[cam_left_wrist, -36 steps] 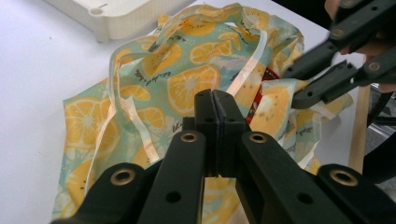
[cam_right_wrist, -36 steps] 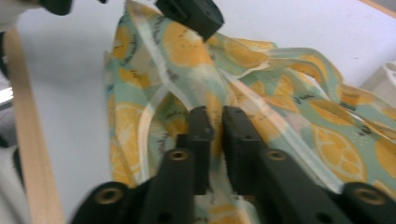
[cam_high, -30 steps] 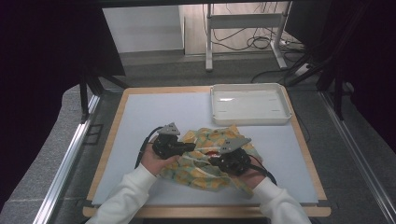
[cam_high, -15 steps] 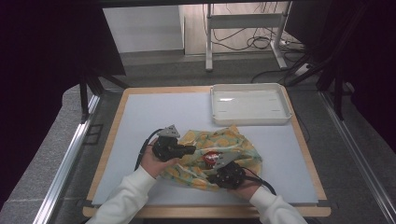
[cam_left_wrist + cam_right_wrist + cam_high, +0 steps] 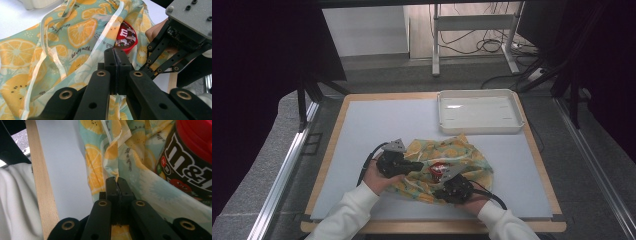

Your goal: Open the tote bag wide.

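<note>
A crumpled bag [image 5: 447,160] printed with orange slices on pale green lies on the grey mat near the front edge. A red-lidded M&M's container [image 5: 438,170] [image 5: 125,35] [image 5: 192,160] sits inside its mouth. My left gripper [image 5: 416,165] [image 5: 116,56] is shut on the bag's rim at the left. My right gripper [image 5: 447,192] [image 5: 117,182] is shut on the bag's edge at the front right, close to the container. The right gripper's linkage [image 5: 172,55] shows at the right in the left gripper view.
A white tray [image 5: 447,122] stands at the back right of the mat. The wooden table edge [image 5: 41,185] runs just beside my right gripper, with a white sleeve [image 5: 15,202] next to it. Bare mat [image 5: 377,125] stretches to the back left.
My right gripper has pulled back toward the front edge and a little left with the bag's edge. The bag's mouth has widened and the red container now shows. The left gripper has barely moved.
</note>
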{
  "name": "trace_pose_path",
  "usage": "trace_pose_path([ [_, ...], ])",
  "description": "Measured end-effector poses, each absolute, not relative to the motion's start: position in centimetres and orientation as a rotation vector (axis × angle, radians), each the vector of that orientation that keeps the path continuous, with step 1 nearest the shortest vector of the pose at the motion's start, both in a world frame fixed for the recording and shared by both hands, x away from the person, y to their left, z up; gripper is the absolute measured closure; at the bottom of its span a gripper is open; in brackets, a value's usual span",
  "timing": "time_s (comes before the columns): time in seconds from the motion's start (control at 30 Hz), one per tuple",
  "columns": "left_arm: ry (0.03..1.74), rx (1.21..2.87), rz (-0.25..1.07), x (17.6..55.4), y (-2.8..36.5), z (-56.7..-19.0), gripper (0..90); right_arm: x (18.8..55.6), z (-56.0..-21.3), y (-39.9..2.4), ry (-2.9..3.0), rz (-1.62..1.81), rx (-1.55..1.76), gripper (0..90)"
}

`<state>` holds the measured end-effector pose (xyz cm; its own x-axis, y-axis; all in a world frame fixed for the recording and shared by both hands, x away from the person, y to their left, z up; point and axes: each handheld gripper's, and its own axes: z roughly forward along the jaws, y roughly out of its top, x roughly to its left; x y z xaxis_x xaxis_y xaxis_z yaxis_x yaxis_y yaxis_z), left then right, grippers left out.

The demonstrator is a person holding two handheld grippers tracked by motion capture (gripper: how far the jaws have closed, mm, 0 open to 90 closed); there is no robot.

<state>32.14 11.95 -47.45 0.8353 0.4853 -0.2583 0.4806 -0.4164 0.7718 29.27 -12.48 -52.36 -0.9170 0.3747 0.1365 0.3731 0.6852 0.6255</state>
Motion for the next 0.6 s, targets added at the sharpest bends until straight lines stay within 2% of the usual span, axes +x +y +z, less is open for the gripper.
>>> trace_pose_path([
  [0.37, 0.695, 2.079, -0.018, 31.8, 11.9, -47.5, 90.0, 29.3, -52.3, -12.5, 2.886, 1.062, 0.648, 87.6],
  [0.6, 0.728, 2.139, -0.051, 32.3, 11.3, -49.0, 90.0, 29.4, -52.3, -12.6, 2.887, 1.065, 0.649, 87.2],
])
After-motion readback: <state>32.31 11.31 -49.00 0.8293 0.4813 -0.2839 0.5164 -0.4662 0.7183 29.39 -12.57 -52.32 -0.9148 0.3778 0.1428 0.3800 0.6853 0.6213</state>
